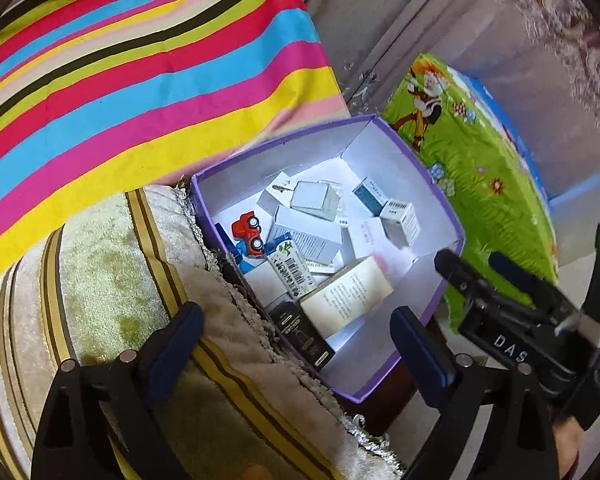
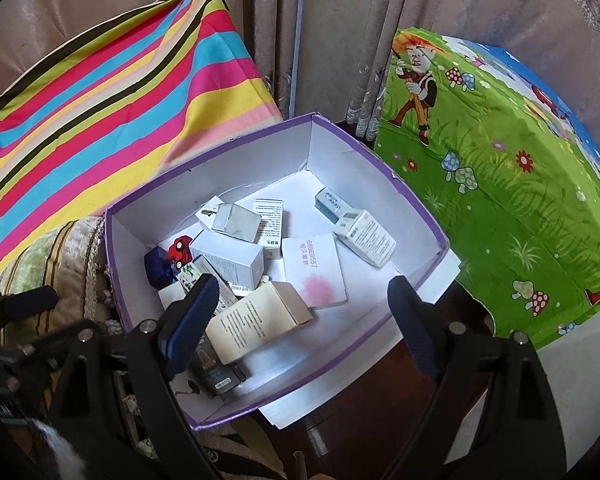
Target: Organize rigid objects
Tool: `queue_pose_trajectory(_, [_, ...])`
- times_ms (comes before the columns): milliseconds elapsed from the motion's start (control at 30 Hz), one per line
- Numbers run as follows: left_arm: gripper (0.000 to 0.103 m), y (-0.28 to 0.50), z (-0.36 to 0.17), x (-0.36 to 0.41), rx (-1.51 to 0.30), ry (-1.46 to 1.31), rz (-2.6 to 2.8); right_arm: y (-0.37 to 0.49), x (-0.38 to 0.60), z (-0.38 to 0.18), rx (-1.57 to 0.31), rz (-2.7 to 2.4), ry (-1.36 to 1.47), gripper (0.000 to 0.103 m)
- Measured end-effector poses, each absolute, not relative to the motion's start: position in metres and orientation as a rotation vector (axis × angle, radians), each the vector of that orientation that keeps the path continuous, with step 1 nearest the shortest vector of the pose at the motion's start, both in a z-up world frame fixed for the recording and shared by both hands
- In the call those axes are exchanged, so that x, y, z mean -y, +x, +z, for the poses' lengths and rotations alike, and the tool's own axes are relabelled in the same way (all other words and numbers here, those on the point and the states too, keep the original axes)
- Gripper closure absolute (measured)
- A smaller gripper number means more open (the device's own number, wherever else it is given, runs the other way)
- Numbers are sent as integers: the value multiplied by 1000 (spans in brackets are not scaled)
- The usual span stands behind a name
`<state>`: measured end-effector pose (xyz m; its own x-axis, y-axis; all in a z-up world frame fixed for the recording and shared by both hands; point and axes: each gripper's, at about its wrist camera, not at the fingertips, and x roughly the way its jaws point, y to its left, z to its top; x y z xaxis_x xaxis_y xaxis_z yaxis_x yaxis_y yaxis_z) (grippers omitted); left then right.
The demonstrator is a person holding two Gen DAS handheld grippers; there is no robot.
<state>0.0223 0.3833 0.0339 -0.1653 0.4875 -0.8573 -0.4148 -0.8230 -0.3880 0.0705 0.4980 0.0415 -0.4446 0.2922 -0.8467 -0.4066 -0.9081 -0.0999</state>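
A purple box point(image 1: 236, 188) point(image 2: 220, 176) with white walls holds several small cartons, a red toy car point(image 1: 248, 232) point(image 2: 180, 250), a cream carton point(image 1: 348, 292) point(image 2: 256, 320) and a black carton point(image 1: 300, 328) point(image 2: 220, 376). My left gripper point(image 1: 296, 316) is open above the box's near-left corner, one finger over the cushion, the other over the near rim. My right gripper point(image 2: 303, 286) point(image 1: 472, 268) is open above the box's near side, with the cream carton lying loose below it. Neither gripper holds anything.
A beige, gold-striped cushion point(image 1: 100, 280) presses against the box's left side. A bright striped cloth point(image 1: 140, 80) point(image 2: 120, 112) lies behind it, a green cartoon cloth point(image 1: 472, 160) point(image 2: 500, 180) to the right. Curtains point(image 2: 340, 20) hang behind. Dark wood point(image 2: 360, 400) shows under the box.
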Motion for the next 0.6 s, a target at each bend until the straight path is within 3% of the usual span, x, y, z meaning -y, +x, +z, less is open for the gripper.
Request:
queue_pose_trajectory(167, [0,22,32,-388,75,-1524,2007,71,-497,41,-169,2360,-1358,15])
queue_pose_trajectory(600, [0,23,30,-390,69,-1499,2008,70,-498,38,-178,2358,-1372,15])
